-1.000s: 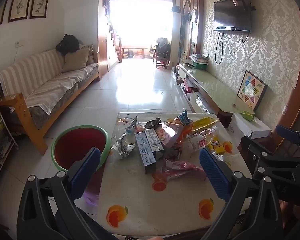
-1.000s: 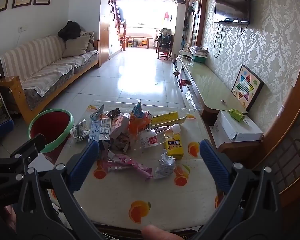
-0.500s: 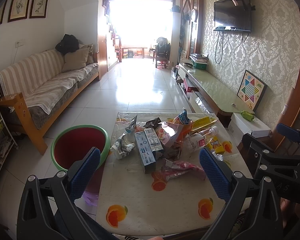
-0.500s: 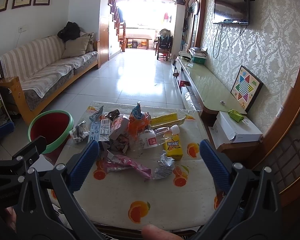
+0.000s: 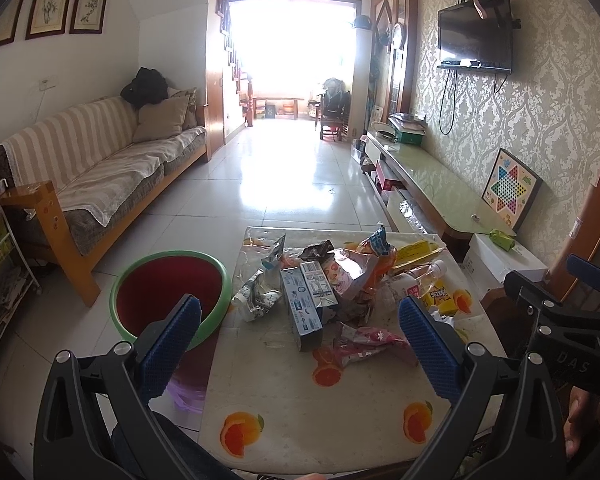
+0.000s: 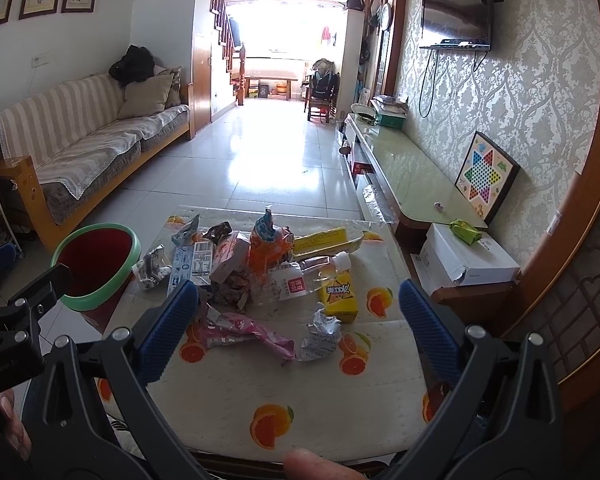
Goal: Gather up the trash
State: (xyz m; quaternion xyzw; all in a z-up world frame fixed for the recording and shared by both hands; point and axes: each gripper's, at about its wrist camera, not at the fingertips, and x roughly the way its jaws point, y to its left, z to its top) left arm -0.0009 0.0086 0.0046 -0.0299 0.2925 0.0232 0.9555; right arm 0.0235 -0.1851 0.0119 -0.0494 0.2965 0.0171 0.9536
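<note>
A heap of trash lies on the table (image 5: 300, 408) with the orange-print cloth: a blue toothpaste box (image 5: 305, 308), a pink wrapper (image 5: 364, 344), an orange snack bag (image 6: 266, 248), a clear bottle (image 6: 308, 276), a yellow drink carton (image 6: 340, 296) and a crumpled foil scrap (image 6: 320, 340). A red bin with a green rim (image 5: 168, 292) stands on the floor left of the table. My left gripper (image 5: 300, 340) hovers open over the table's near side, short of the heap. My right gripper (image 6: 298, 324) is open too, above the pink wrapper (image 6: 244, 330) and the foil scrap, holding nothing.
A striped sofa (image 5: 96, 168) runs along the left wall. A low glass-topped TV cabinet (image 5: 432, 184) lines the right wall, with a white box (image 5: 504, 258) and a checkers board (image 5: 510, 188) near the table. Open tiled floor stretches beyond the table.
Both views have shifted only slightly; the grippers stay open and the trash has not moved.
</note>
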